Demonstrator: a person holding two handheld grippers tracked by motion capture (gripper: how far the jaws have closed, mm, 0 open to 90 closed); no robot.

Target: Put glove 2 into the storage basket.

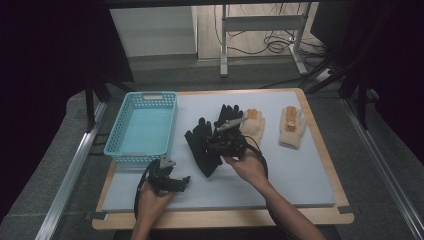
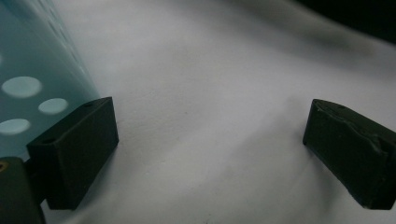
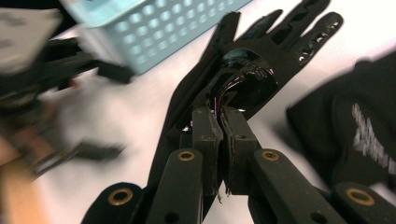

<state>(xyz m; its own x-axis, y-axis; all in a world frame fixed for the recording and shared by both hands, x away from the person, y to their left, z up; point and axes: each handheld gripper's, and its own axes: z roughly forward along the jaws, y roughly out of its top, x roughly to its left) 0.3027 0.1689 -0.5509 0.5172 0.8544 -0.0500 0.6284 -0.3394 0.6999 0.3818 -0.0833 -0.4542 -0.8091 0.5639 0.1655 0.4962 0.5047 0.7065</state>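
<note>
High view: my right gripper (image 1: pixel 226 145) sits at the centre of the frame, on top of the black glove (image 1: pixel 202 145) that lies on the pale blue mat (image 1: pixel 300 170). A second black glove (image 1: pixel 227 115) lies just above and to the right of it, its fingers pointing to the top of the frame. Right of that, two cream gloves: the nearer cream glove (image 1: pixel 254 127) touching or just beside the second black one, the farther cream glove (image 1: pixel 293 127) apart, toward the right edge of the mat.

Right gripper view: jaws pinched together on a fold of the black glove (image 3: pixel 252 70), fabric bunched and shiny just ahead of the tips. The glove's fingers run to the upper right of the frame. The other black glove (image 3: pixel 355 135) shows at the right edge, with a pale ribbed patch on it. The blue basket (image 3: pixel 154 23) is at the upper left, blurred; my left hand and gripper are a blur at the far left.

High view again: my left gripper (image 1: pixel 170 181) is in the lower left of the frame, held low over the mat just below the near end of the blue basket (image 1: pixel 145 125), well apart from the gloves.

Left gripper view: jaws stand wide apart, nothing between them, bare mat (image 2: pixel 210 121) beneath. The basket wall (image 2: pixel 32 88) fills the upper left corner, close beside the left-hand jaw; whether it touches, I cannot tell.

Basket interior looks bare in the high view.
</note>
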